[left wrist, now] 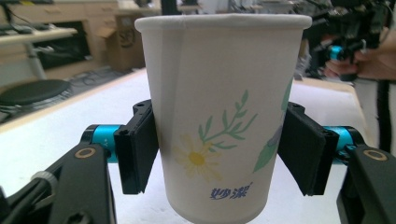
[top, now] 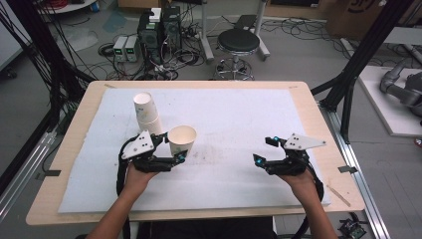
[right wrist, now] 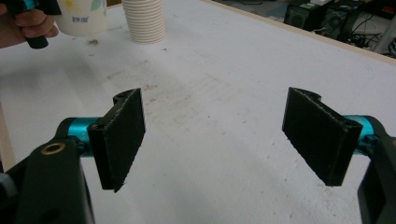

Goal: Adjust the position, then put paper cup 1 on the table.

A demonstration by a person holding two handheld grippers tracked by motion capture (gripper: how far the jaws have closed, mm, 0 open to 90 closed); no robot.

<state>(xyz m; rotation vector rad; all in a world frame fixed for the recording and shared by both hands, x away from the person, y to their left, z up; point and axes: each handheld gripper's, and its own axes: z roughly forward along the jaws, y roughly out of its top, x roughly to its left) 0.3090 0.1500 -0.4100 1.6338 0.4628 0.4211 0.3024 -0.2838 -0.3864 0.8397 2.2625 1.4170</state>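
An upright white paper cup [left wrist: 219,107] printed with a daisy and leaves sits between the jaws of my left gripper [left wrist: 222,149], which press on both its sides. In the high view that cup [top: 181,141] is at the left-centre of the mat, held by the left gripper [top: 174,148]. Just behind it stands a stack of paper cups [top: 145,113], apart from the held cup. My right gripper [top: 263,149] hovers over the right part of the mat, open, with bare mat between its jaws [right wrist: 219,140]. The stack [right wrist: 144,21] and the held cup [right wrist: 84,16] lie far off there.
A white foam mat [top: 239,114] covers most of the wooden table [top: 82,119]. Beyond the far edge are a black stool [top: 238,42], computer boxes [top: 159,30] and tangled cables on the floor. Black frame posts [top: 358,59] stand at the right.
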